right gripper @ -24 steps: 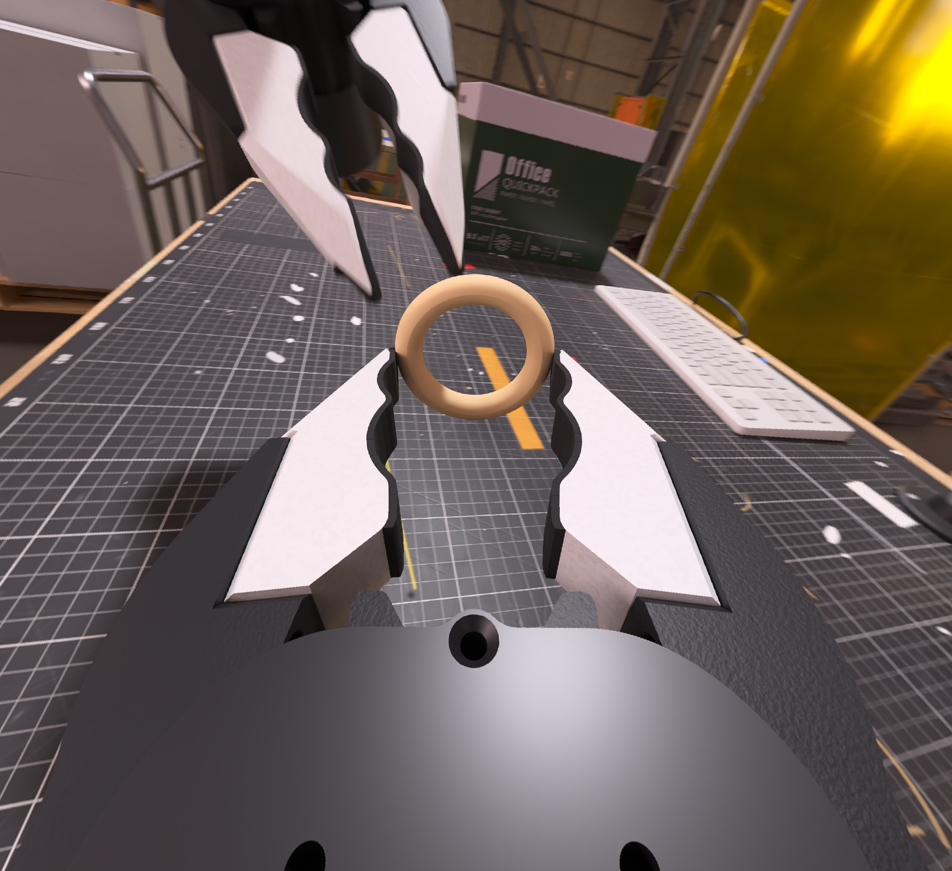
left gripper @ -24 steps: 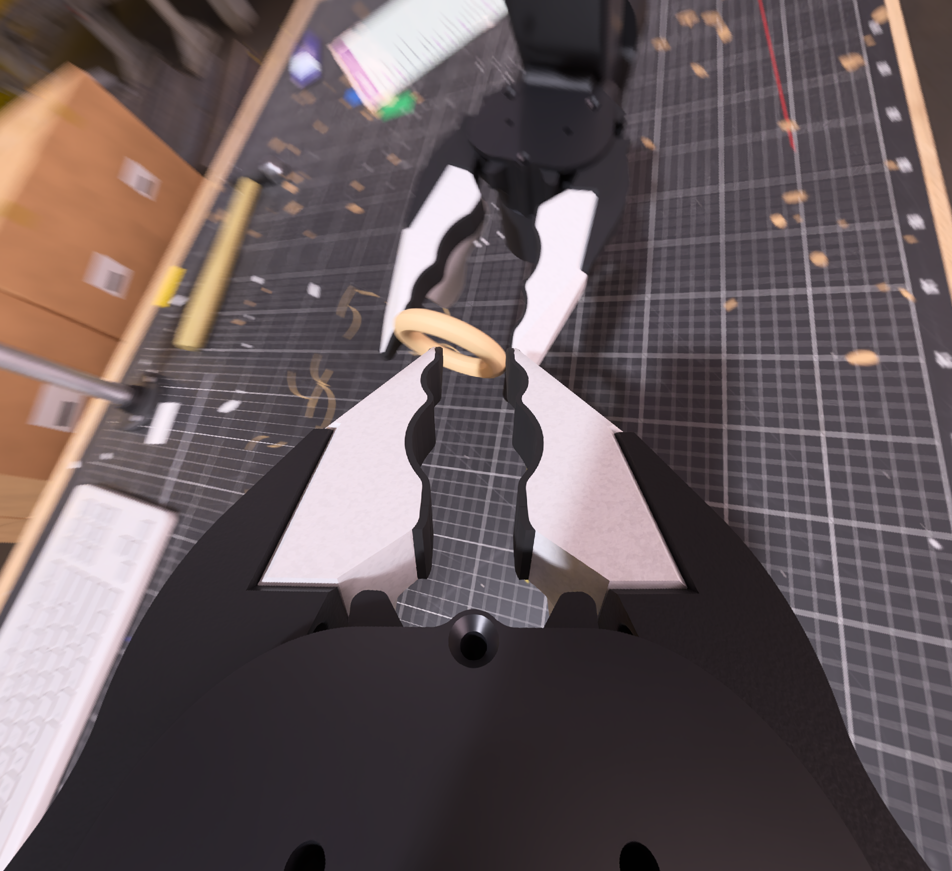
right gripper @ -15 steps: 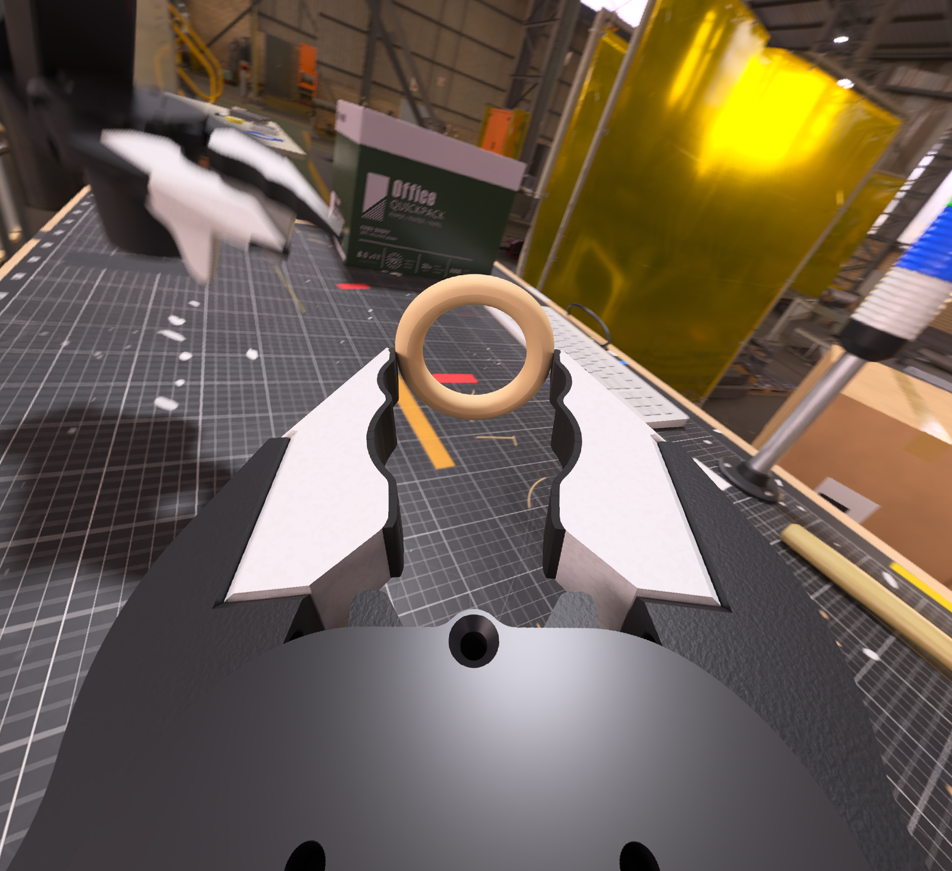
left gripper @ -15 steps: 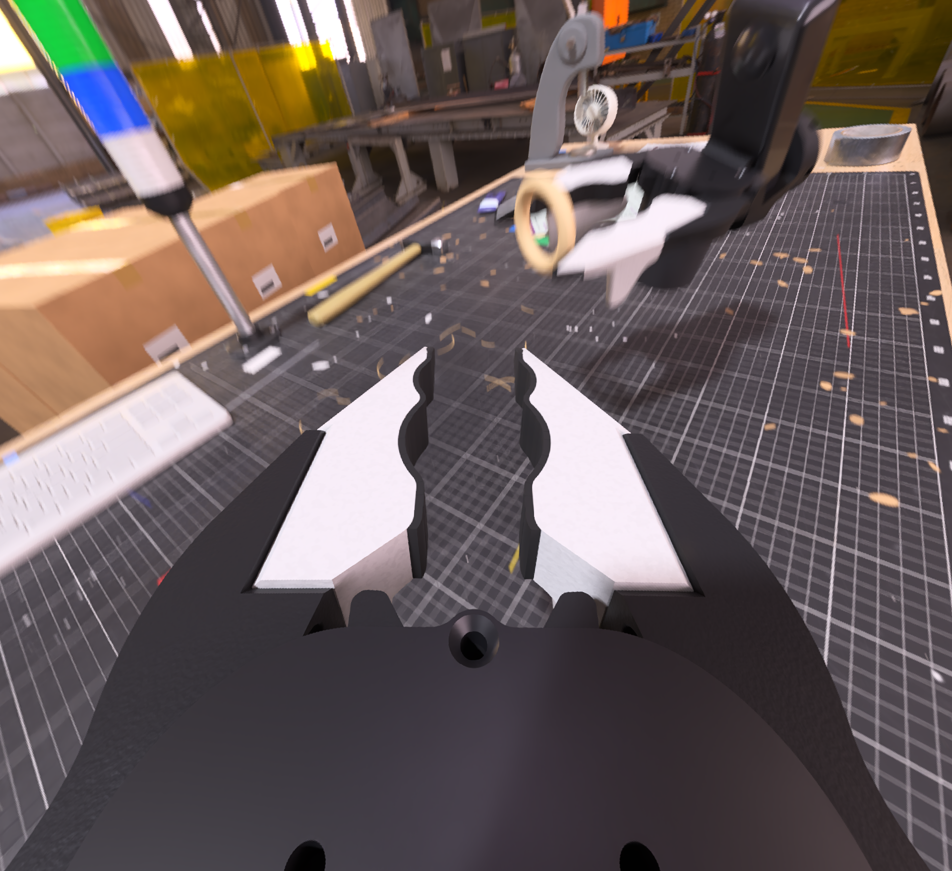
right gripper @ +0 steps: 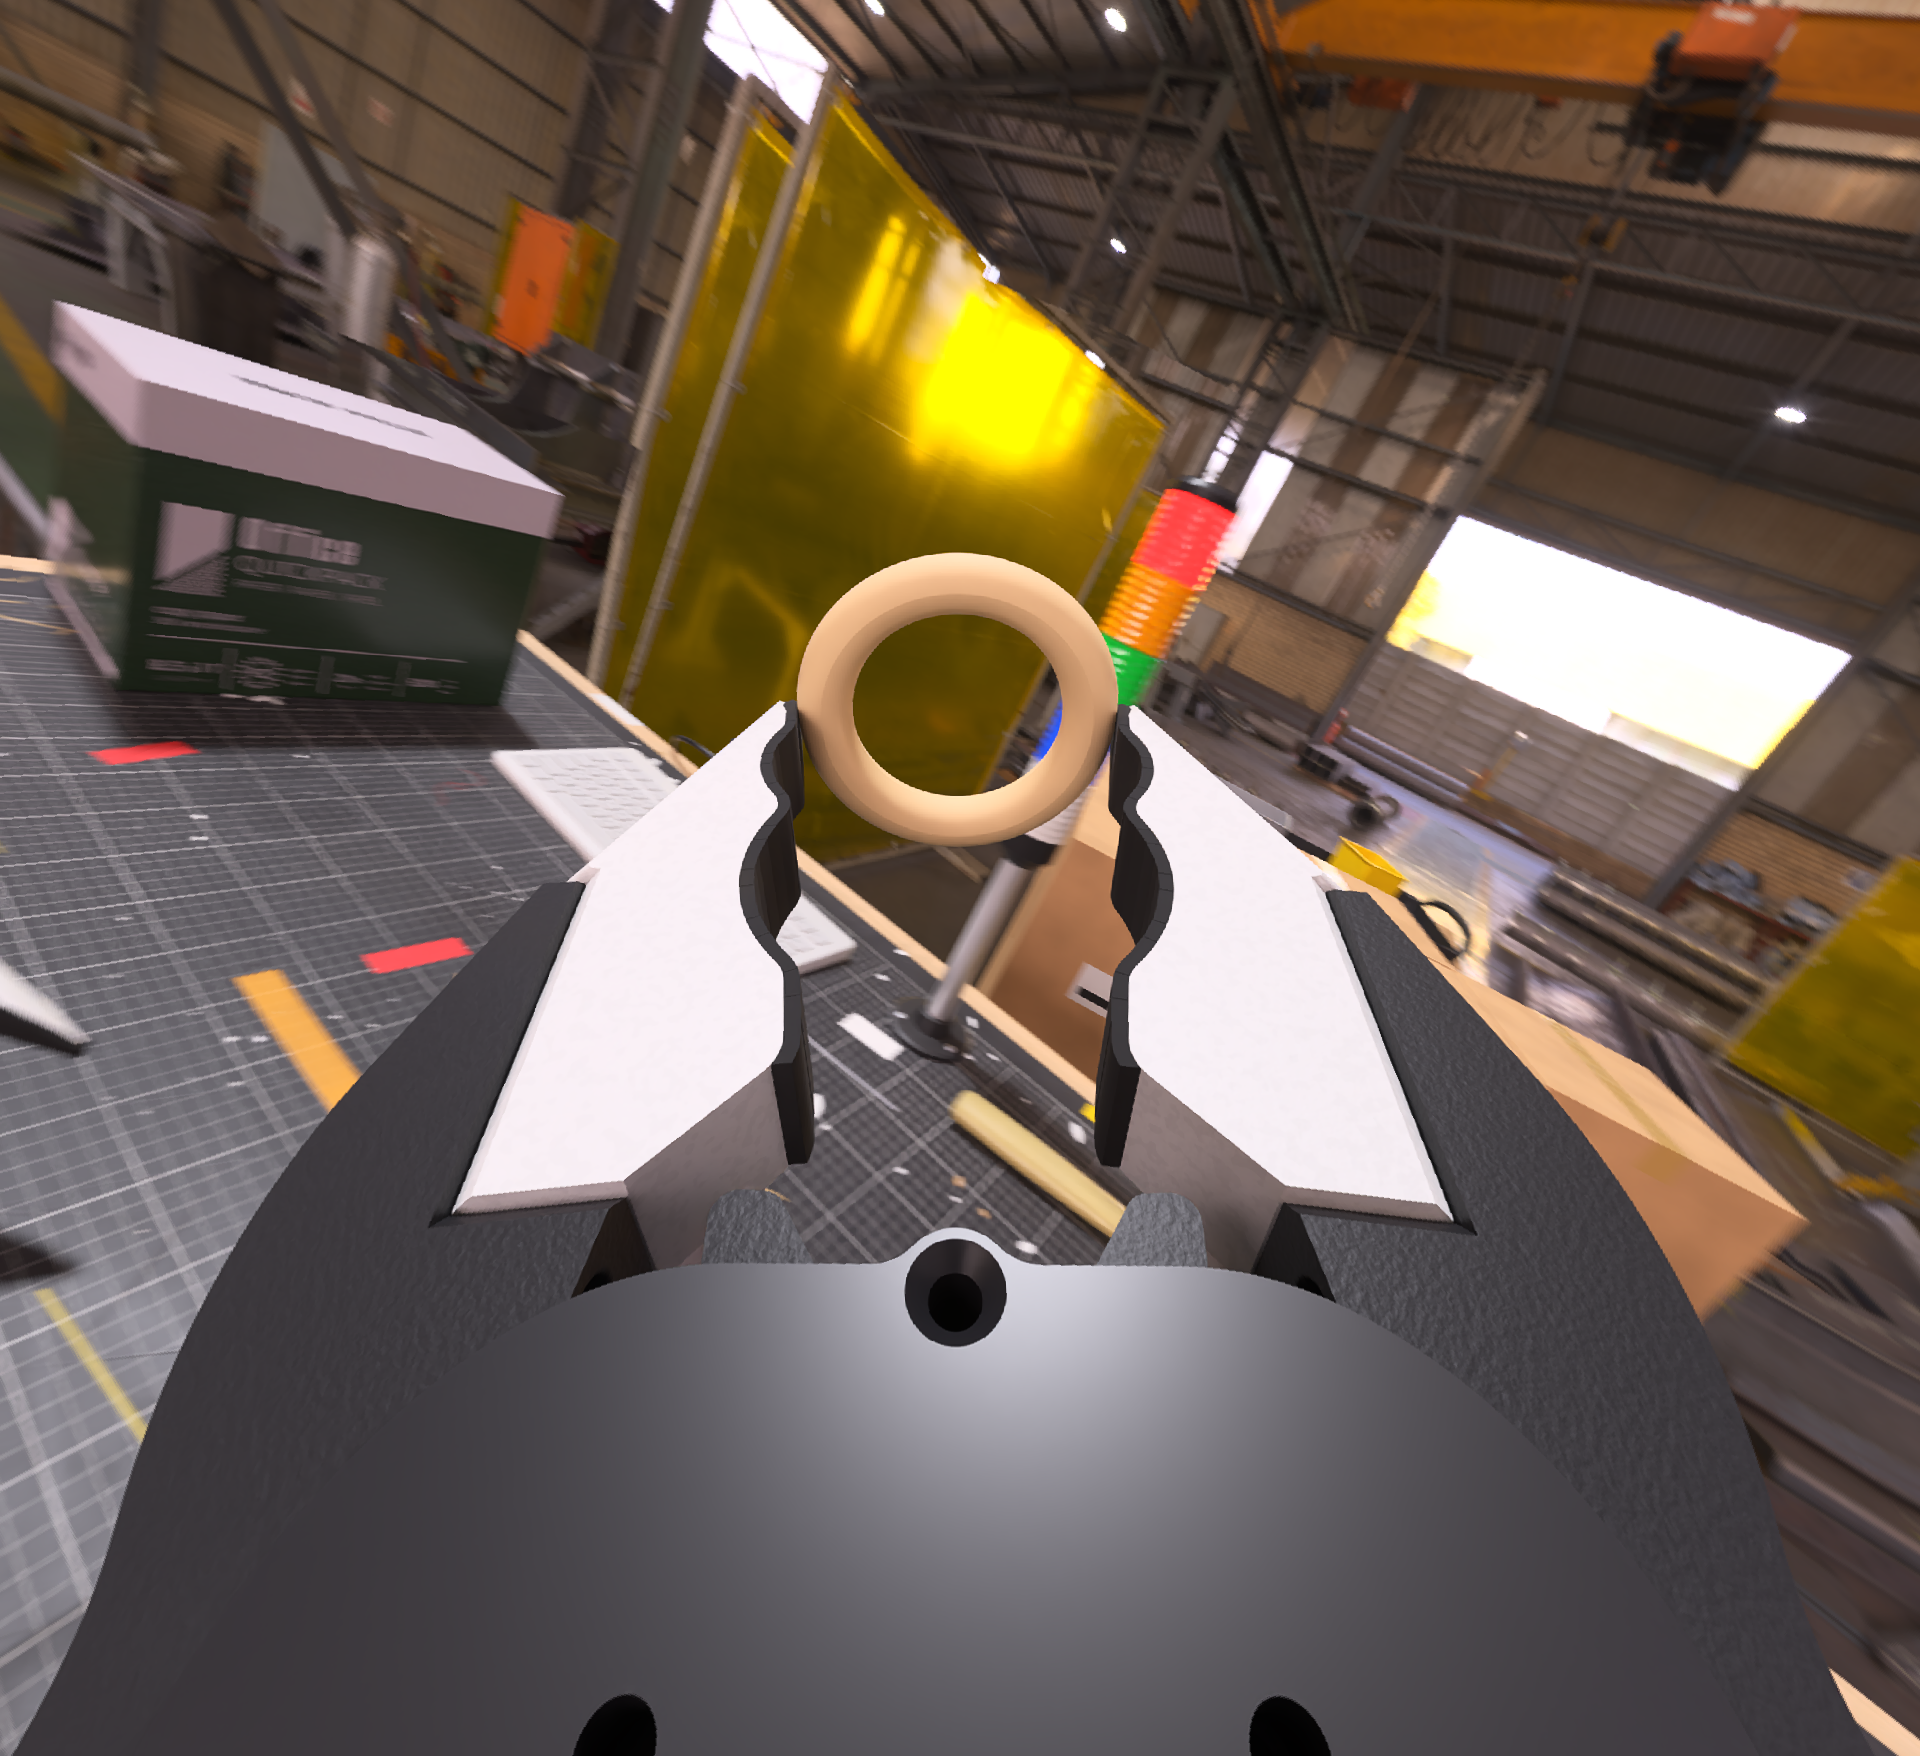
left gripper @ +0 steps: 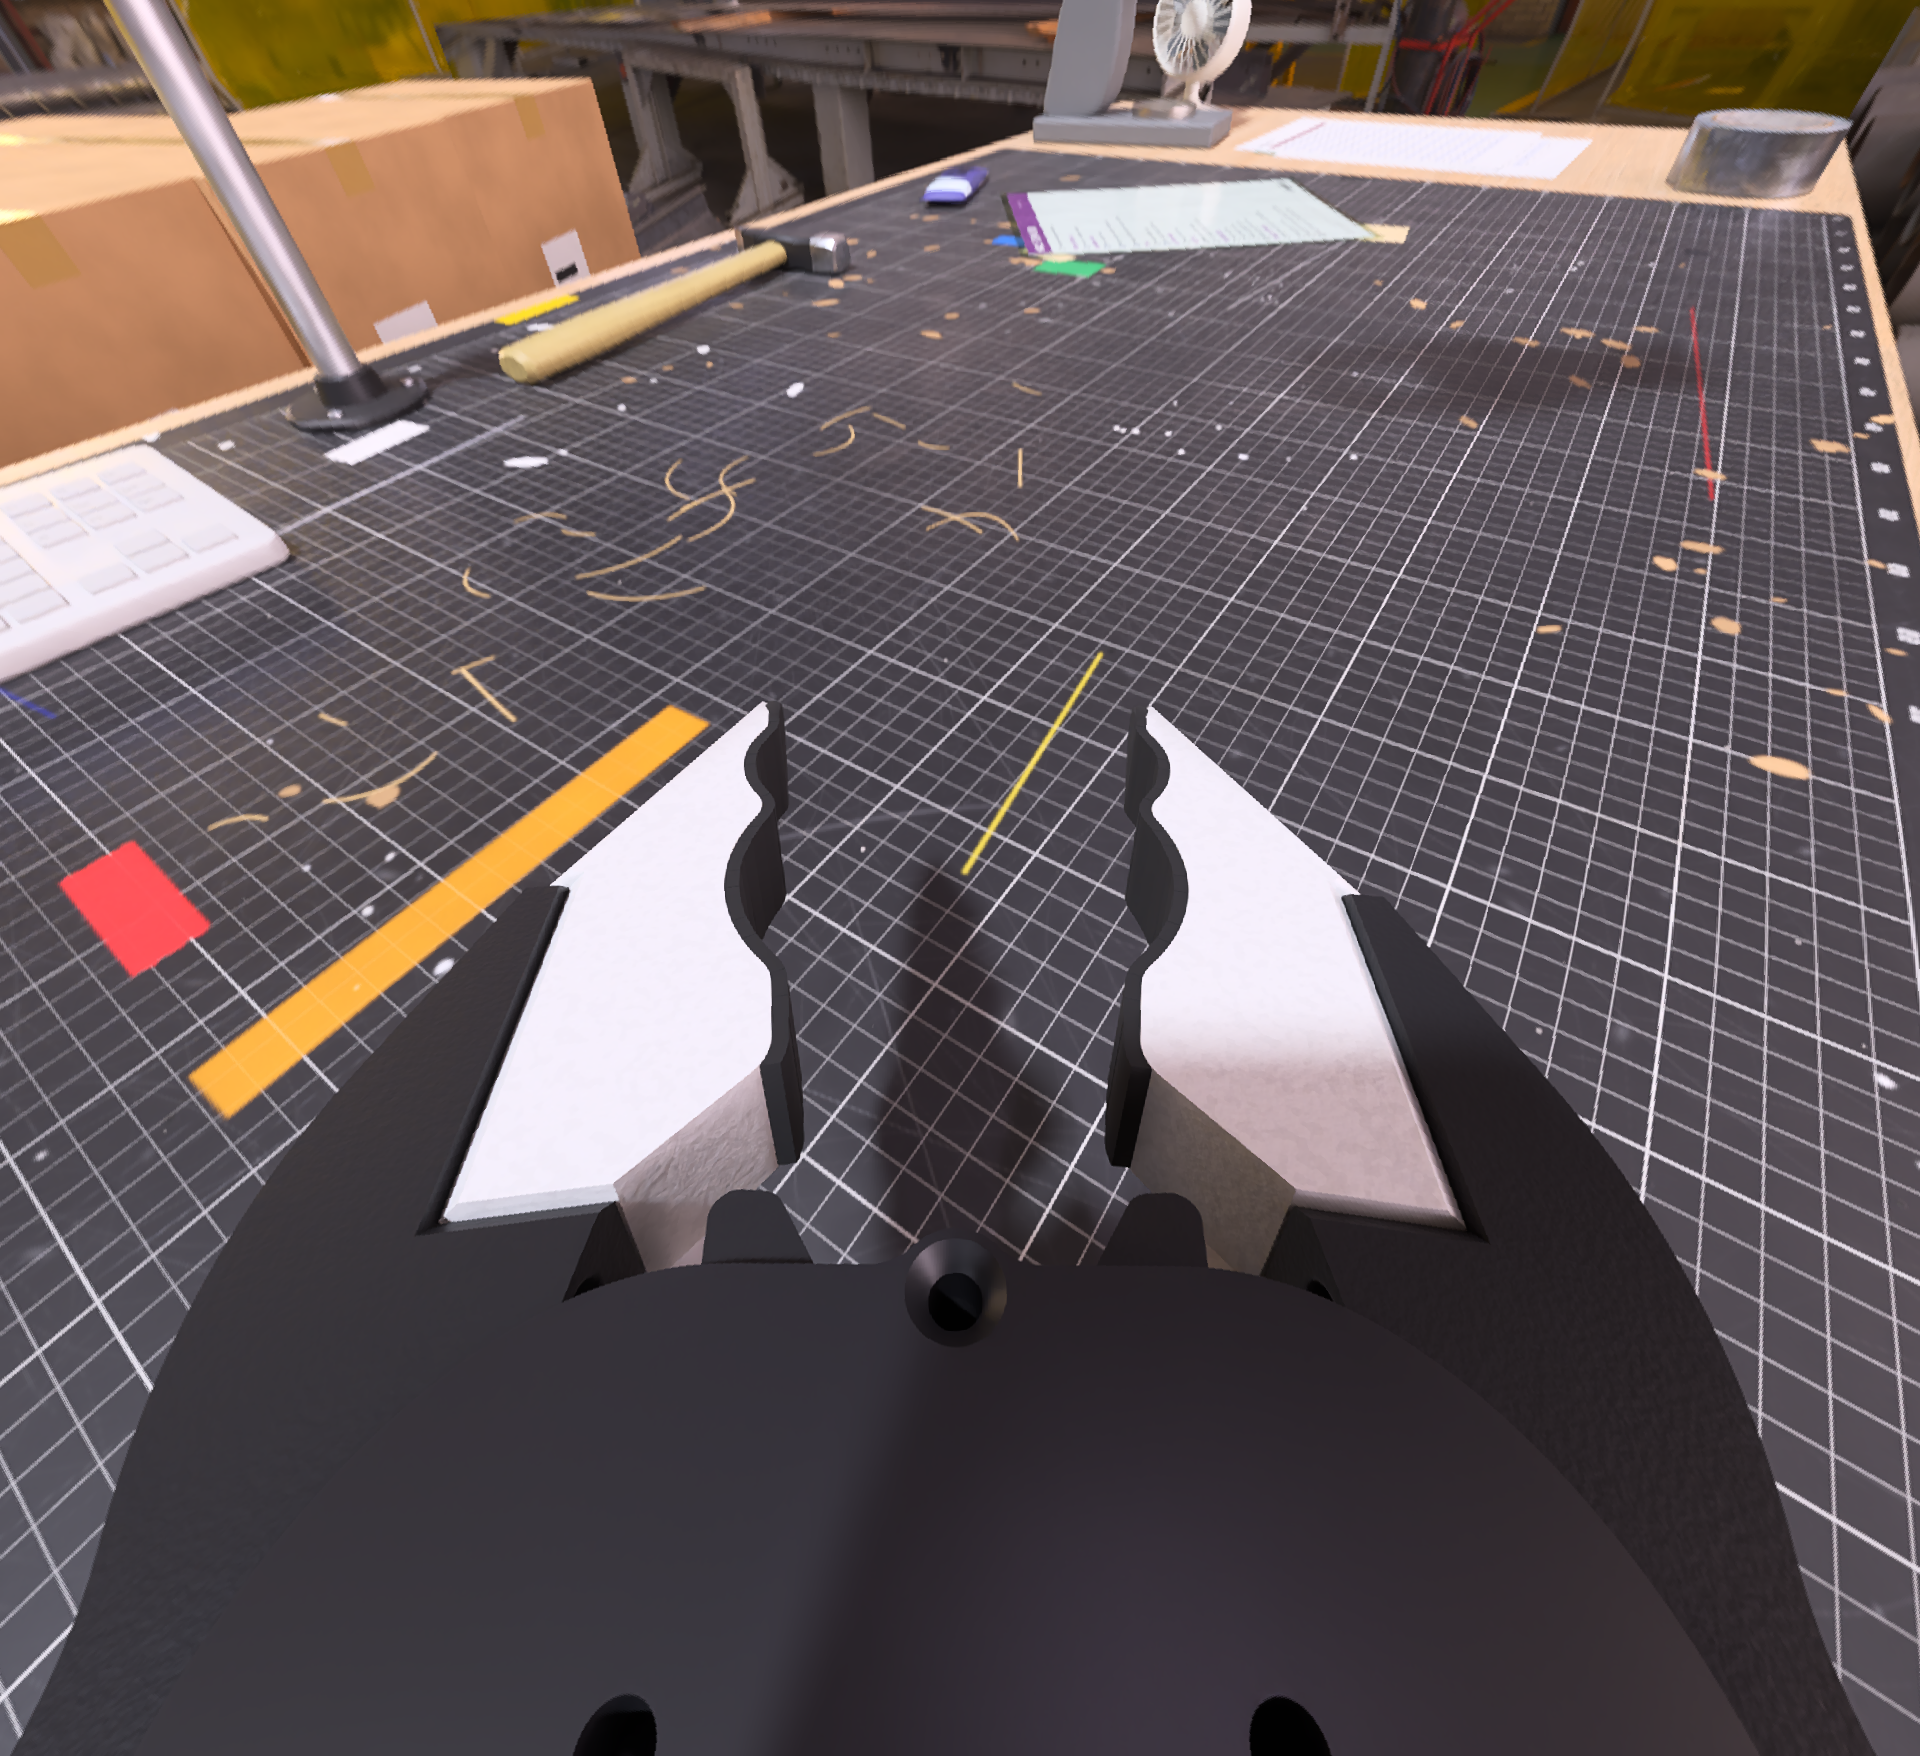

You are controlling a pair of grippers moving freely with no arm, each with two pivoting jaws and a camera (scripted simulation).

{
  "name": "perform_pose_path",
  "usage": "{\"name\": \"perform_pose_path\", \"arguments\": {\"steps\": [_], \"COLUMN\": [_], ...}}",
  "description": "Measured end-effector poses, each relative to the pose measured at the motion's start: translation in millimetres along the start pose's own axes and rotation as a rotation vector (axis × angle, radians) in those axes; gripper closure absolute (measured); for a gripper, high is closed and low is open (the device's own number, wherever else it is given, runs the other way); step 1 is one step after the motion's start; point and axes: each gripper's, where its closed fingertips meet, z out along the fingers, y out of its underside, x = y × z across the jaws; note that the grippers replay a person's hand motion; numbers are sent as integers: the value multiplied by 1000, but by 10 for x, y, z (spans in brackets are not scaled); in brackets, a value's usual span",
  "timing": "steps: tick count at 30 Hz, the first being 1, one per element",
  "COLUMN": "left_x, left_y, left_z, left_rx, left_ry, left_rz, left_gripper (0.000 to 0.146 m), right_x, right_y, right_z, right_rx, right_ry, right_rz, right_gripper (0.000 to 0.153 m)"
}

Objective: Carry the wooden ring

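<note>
**K:** Between the right gripper's [right gripper: 956,719] fingertips [right gripper: 1127,750]: the wooden ring [right gripper: 831,667], pinched across its outer edge, hole facing the camera, held at the very tips only. Ring is up in the air, clear of the cutting mat [right gripper: 156,875].

**R:** Left gripper [left gripper: 956,730]?

**K:** Jaws parted, nothing between them. It points low over the mat, a thin yellow line [left gripper: 1029,766] and an orange strip [left gripper: 447,906] just ahead of it. The ring does not appear in its view.

**R:** So the carry rests on the right alone. Advice?

**K:** My judgement: the grip is shallow and the ring is round and smooth, so it could pivot or squirt out forward. Keep the squeeze constant, keep the wrist attitude steady, avoid sharp turns.

**R:** Obstacles?

**K:** Beyond the ring, a signal tower [right gripper: 1174,563] on its pole at the table edge, a cardboard box [right gripper: 1558,1114] past it, a hammer handle [right gripper: 1029,1156] and keyboard [right gripper: 603,792] on the mat, green carton [right gripper: 312,594] at far left. Route over bare mat, stay high. The background is blurred, so exact clearance to the pole I cannot tell.
</note>
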Motion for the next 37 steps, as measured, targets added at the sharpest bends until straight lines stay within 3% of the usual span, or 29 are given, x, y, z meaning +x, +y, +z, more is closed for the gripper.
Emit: {"name": "perform_pose_path", "arguments": {"steps": [4,9,19,26,28,30,34,37], "left_x": [18,82,151,139,146,159,182,184], "left_y": [64,137,238,258,268,283,314,333], "left_z": [5,23,93,108,114,122,140,152], "left_rx": [-19,-64,-111,-126,-134,-145,-168,-185], "left_ry": [21,52,83,85,85,89,96,95], "left_rz": [-15,21,41,28,35,45,64,67], "left_gripper": [80,81,82,84,84,85,85,86], "right_x": [734,1378,1500,1487,1483,1466,1305,1202], "right_y": [-73,379,1579,2106,2329,2560,2975,3258], "right_z": [5,-39,-338,-512,-579,-662,-739,-784], "right_rx": [-67,-135,-123,-59,-175,-370,-694,-849], "right_ry": [86,239,404,372,416,473,445,430], "right_rz": [-4,172,649,1019,972,794,562,491], "right_gripper": [93,93,93,93,93,93,93,93]}}
